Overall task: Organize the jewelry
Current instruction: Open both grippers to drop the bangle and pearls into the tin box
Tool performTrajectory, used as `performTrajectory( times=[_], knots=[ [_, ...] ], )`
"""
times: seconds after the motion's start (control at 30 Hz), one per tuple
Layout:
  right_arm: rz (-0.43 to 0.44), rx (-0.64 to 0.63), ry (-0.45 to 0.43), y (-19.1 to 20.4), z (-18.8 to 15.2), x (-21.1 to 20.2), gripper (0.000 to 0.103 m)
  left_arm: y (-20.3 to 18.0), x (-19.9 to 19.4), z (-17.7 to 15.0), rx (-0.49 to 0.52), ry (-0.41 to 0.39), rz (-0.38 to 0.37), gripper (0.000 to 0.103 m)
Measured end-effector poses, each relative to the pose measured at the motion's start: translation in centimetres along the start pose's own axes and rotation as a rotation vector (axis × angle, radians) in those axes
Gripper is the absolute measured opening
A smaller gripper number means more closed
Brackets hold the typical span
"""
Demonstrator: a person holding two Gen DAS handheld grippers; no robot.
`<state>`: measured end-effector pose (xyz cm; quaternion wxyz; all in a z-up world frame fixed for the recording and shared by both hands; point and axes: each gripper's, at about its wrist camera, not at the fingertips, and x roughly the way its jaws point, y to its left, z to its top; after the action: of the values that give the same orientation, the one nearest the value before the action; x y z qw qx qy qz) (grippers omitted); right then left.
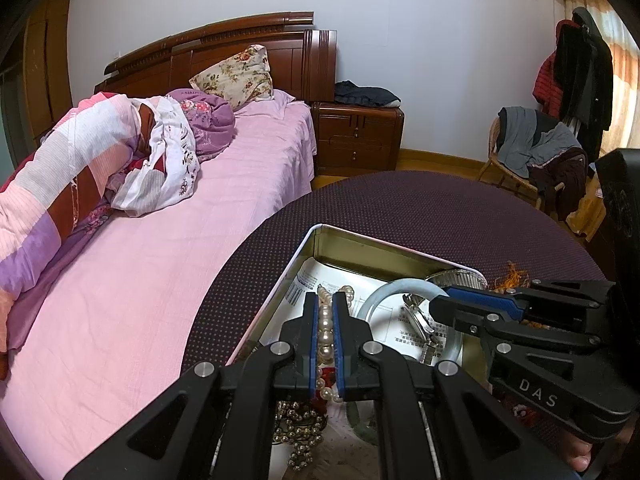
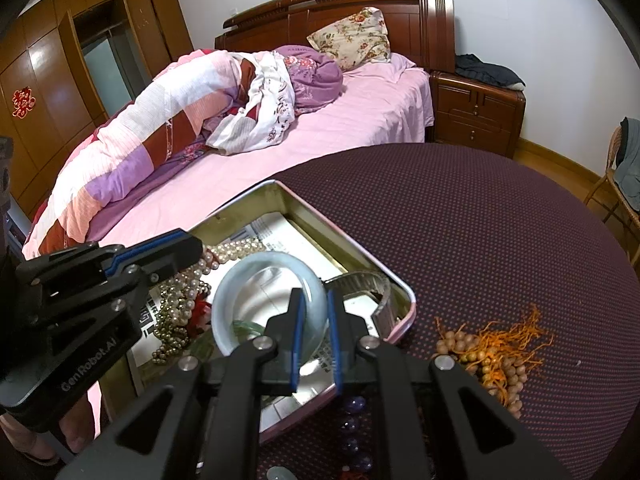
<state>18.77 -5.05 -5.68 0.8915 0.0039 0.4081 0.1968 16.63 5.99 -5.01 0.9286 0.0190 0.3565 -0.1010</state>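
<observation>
A metal tin [image 1: 320, 236] [image 2: 280, 192] with a paper lining stands on the dotted purple table. My left gripper [image 1: 326, 300] is shut on a white pearl necklace [image 1: 326, 324] inside the tin; it shows from the side in the right wrist view [image 2: 192, 248], with the pearls [image 2: 236, 248] trailing from it. My right gripper [image 2: 314, 300] is shut on a pale jade bangle [image 2: 240, 280] over the tin; the left wrist view shows it [image 1: 440, 300] and the bangle [image 1: 384, 292]. A gold bead chain [image 2: 172, 320] and a silver watch [image 1: 420, 320] lie in the tin.
A wooden bead string with an orange tassel [image 2: 492, 344] lies on the table [image 2: 480, 220] right of the tin. Purple beads [image 2: 354, 424] lie under my right gripper. A bed with pink sheets [image 1: 160, 260] borders the table's left side.
</observation>
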Motion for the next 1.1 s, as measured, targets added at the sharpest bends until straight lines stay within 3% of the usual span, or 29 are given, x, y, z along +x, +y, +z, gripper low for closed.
performTrajectory(
  times=[0.93,0.97,1.0,1.07,1.1],
  knots=[
    [0.033,0.001,0.029,0.8,-0.6,1.0,0.017,0.1,0.0,-0.4,0.013,0.008,0.023,0.008],
    [0.032,-0.001,0.023,0.8,-0.6,0.9,0.019,0.2,-0.2,-0.4,0.013,0.002,0.033,0.015],
    [0.024,-0.008,0.009,1.1,-0.5,0.5,0.030,0.2,-0.6,-0.4,0.010,-0.010,0.044,0.022],
    [0.026,-0.005,-0.007,1.2,-0.5,0.0,0.040,0.3,-1.5,-0.4,0.001,-0.051,0.092,0.055],
    [0.027,0.002,-0.016,1.1,-0.6,-0.5,0.040,0.5,-2.2,-0.4,-0.005,-0.079,0.121,0.063]
  ],
)
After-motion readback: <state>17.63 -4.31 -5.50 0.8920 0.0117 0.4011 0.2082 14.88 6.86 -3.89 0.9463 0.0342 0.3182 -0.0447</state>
